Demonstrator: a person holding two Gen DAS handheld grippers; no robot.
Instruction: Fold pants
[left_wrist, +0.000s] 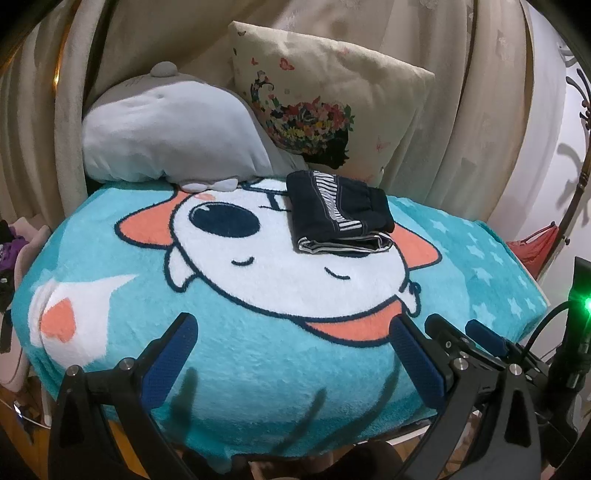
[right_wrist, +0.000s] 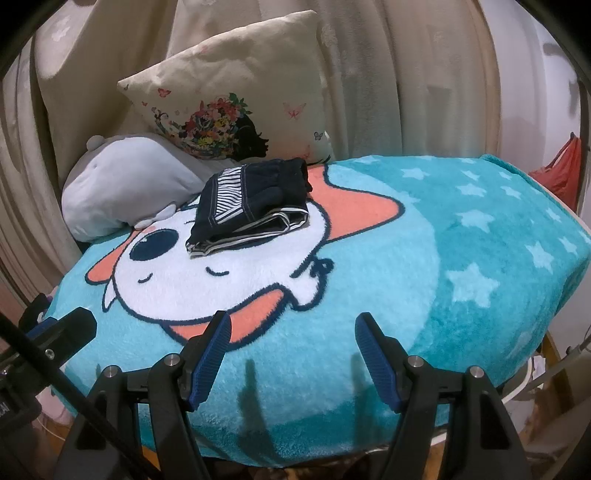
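Cream curtains (left_wrist: 461, 110) hang behind a raised surface covered by a fluffy turquoise blanket printed with a white cartoon face, coral patches and pale stars (left_wrist: 258, 350).

At the far left edge of that blanket lies a pale grey-and-white plush cushion (left_wrist: 170, 136). Just beside it, a cream square pillow printed with flowers and butterflies (left_wrist: 325, 96) leans against the curtains. In front of both, on the white cartoon face, sit the dark navy pants with a black-and-white striped band (left_wrist: 338, 212). They are folded into a compact, layered bundle, well apart from both tools. At the far right edge a red cloth (right_wrist: 561, 173) hangs beyond the blanket.

The left gripper (left_wrist: 291, 334) hovers over the near edge of the blanket, its blue-padded tongs spread wide with nothing between them. The right gripper (right_wrist: 293, 330) hovers to its right, tongs likewise parted and empty.

The fold looks finished, so the main risk now is disturbance. The bundle's loose striped hem layers at the front edge gape a little, and on deep plush pile they could spring open. A careless nudge from either tool, or a tug on the blanket, could slide the stack or tip it toward the grey cushion.
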